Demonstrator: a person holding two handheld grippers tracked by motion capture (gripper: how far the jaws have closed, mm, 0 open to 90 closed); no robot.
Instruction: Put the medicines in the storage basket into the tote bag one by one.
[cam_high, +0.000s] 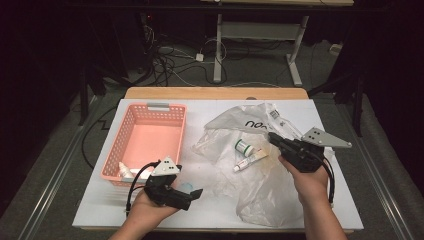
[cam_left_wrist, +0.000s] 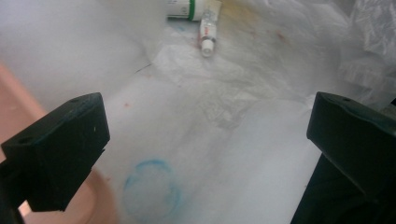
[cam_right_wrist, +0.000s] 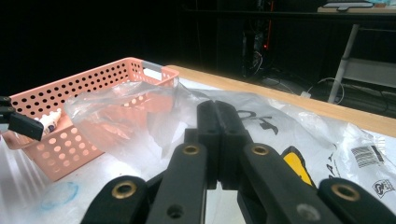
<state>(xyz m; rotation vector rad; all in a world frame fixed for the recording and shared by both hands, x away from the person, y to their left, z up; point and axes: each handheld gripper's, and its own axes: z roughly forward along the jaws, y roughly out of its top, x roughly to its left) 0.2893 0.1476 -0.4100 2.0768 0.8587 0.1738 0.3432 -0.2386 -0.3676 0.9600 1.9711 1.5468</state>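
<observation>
Tube lay slantwise on the bag, just left of the closed, empty right gripper; open left gripper sat farther off.

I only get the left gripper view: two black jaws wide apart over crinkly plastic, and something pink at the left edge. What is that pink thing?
Observer: A pink perforated basket, standing left of the plastic bag. From above, a small white bottle lies in its near corner.
Operator: And where's the other gripper?
Observer: The right gripper is over the bag's right part, with its jaws shut together.
Operator: Is it holding the bag?
Observer: I can't tell. The right gripper view shows the film raised just beyond the shut jaws, but no clear pinch.
</observation>
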